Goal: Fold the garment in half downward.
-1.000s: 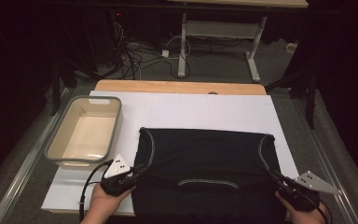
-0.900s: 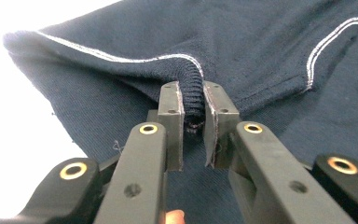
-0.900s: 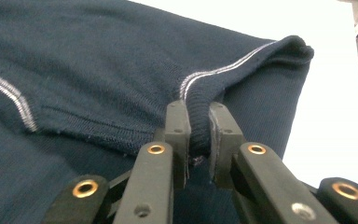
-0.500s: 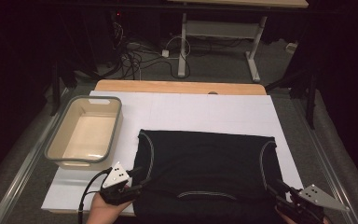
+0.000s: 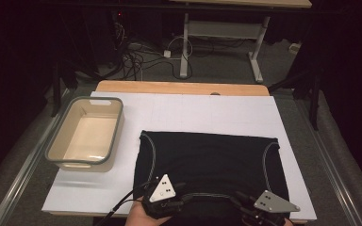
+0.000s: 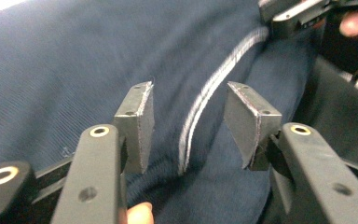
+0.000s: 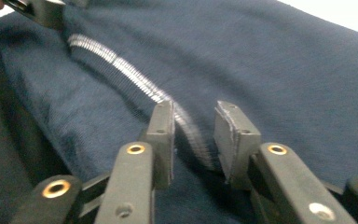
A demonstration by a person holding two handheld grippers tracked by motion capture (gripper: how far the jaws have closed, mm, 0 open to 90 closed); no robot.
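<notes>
**Colours on the table**

The shirt was black in the high view, but looked dark blue up close in both gripper views. It had thin lines of white stitches w/ a fine ribbed weave. The left gripper had black arms, grey pads & gold-coloured rings. The right gripper was the same: black, grey pads, brassy rings. Each had a light grey 3-corner plate w/ small dark dots on top. The tub was cream inside w/ a grey-green rim. The table sheet was white, w/ a light brown wood edge at the back. The floor was grey.
</notes>
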